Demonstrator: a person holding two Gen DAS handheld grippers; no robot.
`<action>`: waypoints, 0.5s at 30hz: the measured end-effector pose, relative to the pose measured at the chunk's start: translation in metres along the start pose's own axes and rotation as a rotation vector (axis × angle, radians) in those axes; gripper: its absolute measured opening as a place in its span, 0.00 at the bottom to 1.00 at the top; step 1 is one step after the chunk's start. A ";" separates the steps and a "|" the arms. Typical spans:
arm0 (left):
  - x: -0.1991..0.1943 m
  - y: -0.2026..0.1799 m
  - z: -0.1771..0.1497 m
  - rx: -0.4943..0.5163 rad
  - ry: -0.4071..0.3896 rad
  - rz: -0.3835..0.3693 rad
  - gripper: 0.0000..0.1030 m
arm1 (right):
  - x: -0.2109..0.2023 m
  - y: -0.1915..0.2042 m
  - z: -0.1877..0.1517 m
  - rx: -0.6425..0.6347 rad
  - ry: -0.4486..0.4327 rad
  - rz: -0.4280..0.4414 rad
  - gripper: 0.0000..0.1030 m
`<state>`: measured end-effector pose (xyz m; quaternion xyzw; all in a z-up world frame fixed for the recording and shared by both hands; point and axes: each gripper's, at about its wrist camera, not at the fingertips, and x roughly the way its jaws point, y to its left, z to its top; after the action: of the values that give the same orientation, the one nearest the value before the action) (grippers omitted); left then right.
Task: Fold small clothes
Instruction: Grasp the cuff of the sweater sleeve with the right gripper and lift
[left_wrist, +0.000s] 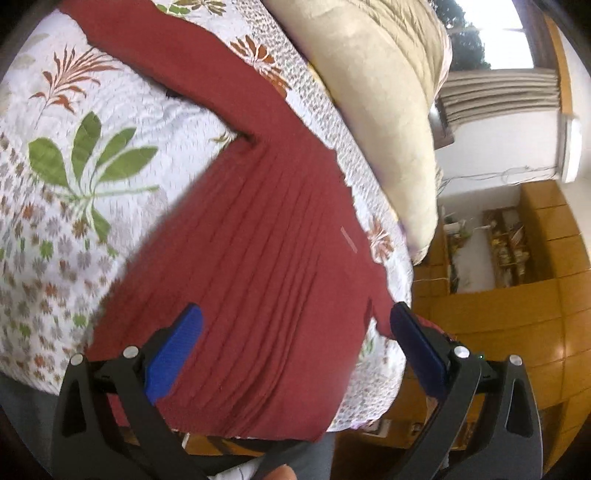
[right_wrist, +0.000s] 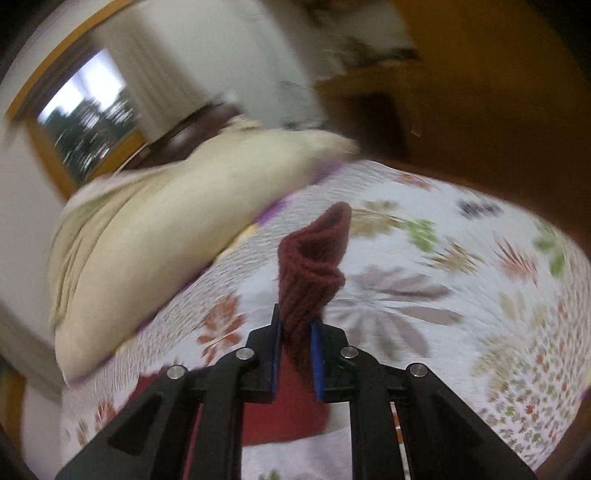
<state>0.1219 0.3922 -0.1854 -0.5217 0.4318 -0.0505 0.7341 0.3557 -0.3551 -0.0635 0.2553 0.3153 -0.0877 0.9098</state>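
bedspread (right_wrist: 461, 258), sweater (right_wrist: 310, 266) in right tool (right_wrist: 295, 328)

The left gripper (left_wrist: 295, 332) is held with its jaws spread wide apart, the blue pads (left_wrist: 173, 354) facing each other with nothing pinched between them, and it is tilted downward. The right gripper (right_wrist: 297, 325) is seen with its jaws drawn close together, and a bunched fold of the maroon garment (right_wrist: 314, 258) is clamped between the blue pads (right_wrist: 317, 354). A fingertip (left_wrist: 282, 472) is glimpsed at the bottom edge of the left wrist view.
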 end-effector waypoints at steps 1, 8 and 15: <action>-0.003 -0.001 0.005 0.013 -0.023 -0.003 0.97 | 0.001 0.027 -0.004 -0.058 0.005 0.011 0.13; -0.001 -0.021 0.028 0.142 -0.117 0.022 0.97 | 0.032 0.150 -0.055 -0.313 0.067 0.046 0.13; 0.024 -0.055 0.060 0.245 -0.093 -0.007 0.97 | 0.090 0.232 -0.145 -0.508 0.148 -0.006 0.12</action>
<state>0.1990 0.3978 -0.1498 -0.4314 0.3861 -0.0811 0.8113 0.4240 -0.0816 -0.1220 0.0233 0.3937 0.0106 0.9189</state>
